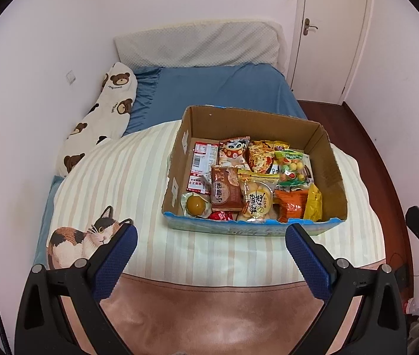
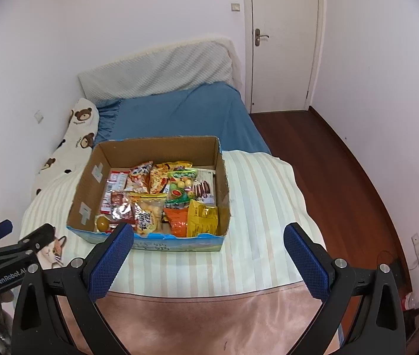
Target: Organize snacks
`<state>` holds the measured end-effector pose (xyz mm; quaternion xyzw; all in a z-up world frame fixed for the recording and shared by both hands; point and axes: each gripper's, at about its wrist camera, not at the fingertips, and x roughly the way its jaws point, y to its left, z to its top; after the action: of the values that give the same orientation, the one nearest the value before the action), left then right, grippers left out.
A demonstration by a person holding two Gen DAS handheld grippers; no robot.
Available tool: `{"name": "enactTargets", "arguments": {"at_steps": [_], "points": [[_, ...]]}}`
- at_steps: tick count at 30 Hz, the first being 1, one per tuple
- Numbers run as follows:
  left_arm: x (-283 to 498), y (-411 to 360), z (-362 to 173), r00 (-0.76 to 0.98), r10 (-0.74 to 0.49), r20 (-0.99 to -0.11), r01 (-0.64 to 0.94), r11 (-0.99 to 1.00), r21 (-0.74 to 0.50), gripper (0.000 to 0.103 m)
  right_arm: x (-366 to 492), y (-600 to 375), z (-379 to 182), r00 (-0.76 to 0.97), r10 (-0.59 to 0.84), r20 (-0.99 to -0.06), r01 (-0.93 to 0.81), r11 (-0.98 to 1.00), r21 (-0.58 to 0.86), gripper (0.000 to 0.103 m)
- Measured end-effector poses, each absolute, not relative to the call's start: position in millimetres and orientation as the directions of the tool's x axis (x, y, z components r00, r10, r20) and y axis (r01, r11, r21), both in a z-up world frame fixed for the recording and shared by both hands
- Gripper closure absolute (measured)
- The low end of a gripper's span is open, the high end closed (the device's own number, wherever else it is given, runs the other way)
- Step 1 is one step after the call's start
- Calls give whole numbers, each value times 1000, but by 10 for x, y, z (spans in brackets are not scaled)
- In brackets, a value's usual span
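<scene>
**Ana:** Both claws sit closest to the lens, the left claw (image 1: 210,233) and the right claw (image 2: 208,233), each spread wide with nothing between its blue pads. Neither touches anything; they hang level, side by side, short of the bed's foot.

**Ben:** Why held back like that?

**Ana:** My guess is that it keeps the whole cardboard box (image 1: 332,174) in sight of both cameras. From there either claw could come down over the low front wall, which is the easy way in because the other three walls stand taller.

**Ben:** And the snacks?

**Ana:** All the snacks (image 1: 250,177) I can see are inside the box, lying flat and packed edge to edge: a red-and-white packet at the left, a brown one beside it, a round yellow jelly cup (image 1: 196,205) in the near left corner, an orange bag and a yellow bag (image 2: 202,217) at the near right. None lies loose on the striped quilt (image 1: 120,177).

**Ben:** So the sorting is done?

**Ana:** Can't settle that. Packets gathered in one box fit a finished tidy-up, and equally a full box waiting to be unpacked and arranged elsewhere.

**Ben:** Why does the box sit on the quilt?

**Ana:** Probably for reach: it rests near the bed's foot, toward the floor side. The soft quilt may let it tilt under a push.
</scene>
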<state>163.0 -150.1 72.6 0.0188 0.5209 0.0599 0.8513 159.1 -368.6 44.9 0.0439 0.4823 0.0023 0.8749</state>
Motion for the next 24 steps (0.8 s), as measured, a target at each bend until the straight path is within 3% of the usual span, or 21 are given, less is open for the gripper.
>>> {"name": "enactTargets", "arguments": {"at_steps": [11, 24], "points": [[1735, -1574, 634, 437, 127, -891, -50, 992, 117, 0, 1755, -3646, 175, 497, 40, -867, 51, 996, 76, 0], [1753, -1638, 646, 441, 110, -891, -22, 993, 112, 0, 1758, -3600, 219, 502, 36, -864, 44, 997, 67, 0]]}}
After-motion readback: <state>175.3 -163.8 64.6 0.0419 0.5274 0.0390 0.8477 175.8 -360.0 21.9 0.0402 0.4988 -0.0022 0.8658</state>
